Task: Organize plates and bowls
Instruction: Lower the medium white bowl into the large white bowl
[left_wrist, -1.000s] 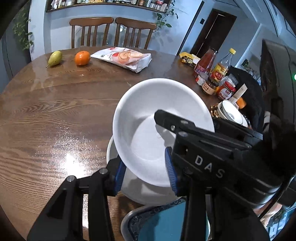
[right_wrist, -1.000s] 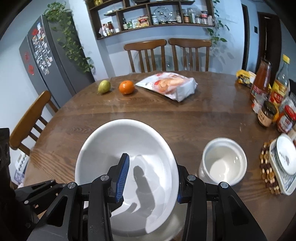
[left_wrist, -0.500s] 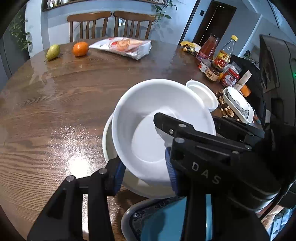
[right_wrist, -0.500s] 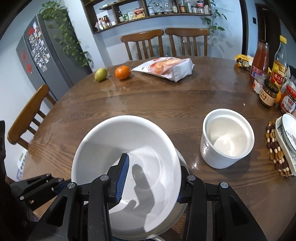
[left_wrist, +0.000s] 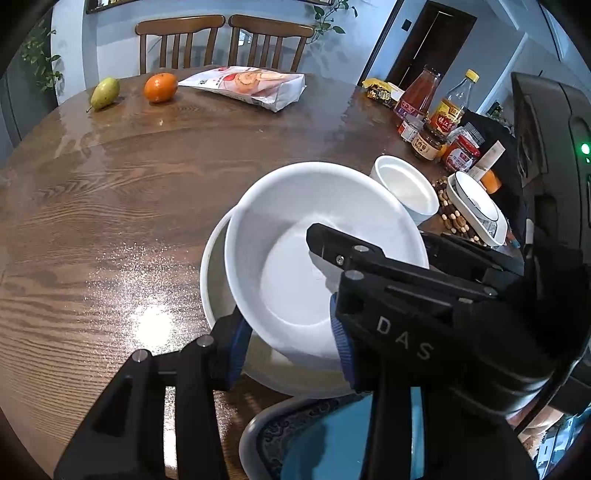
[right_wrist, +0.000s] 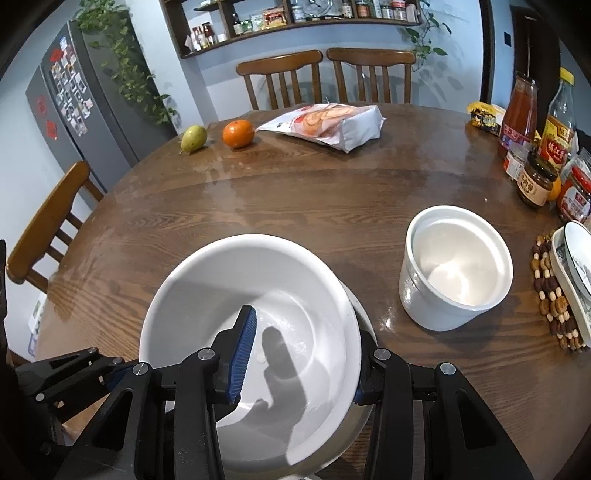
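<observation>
A white bowl (right_wrist: 258, 295) is tilted, its rim pinched by my right gripper (right_wrist: 301, 362), one finger inside and one outside. It hangs just above a second white bowl (left_wrist: 218, 280) on the wooden table. In the left wrist view the held bowl (left_wrist: 295, 258) fills the gap between the fingers of my left gripper (left_wrist: 288, 350), which stand apart around the bowls. A blue plate with a patterned grey rim (left_wrist: 295, 443) lies at the near edge under that gripper. A deep white bowl (right_wrist: 456, 266) stands to the right.
A patterned dish (right_wrist: 576, 258) sits on a beaded mat (right_wrist: 550, 295) at the right edge. Jars and bottles (right_wrist: 535, 147) crowd the far right. A snack bag (right_wrist: 328, 123), an orange (right_wrist: 238, 133) and a pear (right_wrist: 193, 138) lie at the far side. Chairs ring the table.
Both grippers and the held bowl have drawn back toward the near table edge. The lower white bowl and the deep bowl now show more fully.
</observation>
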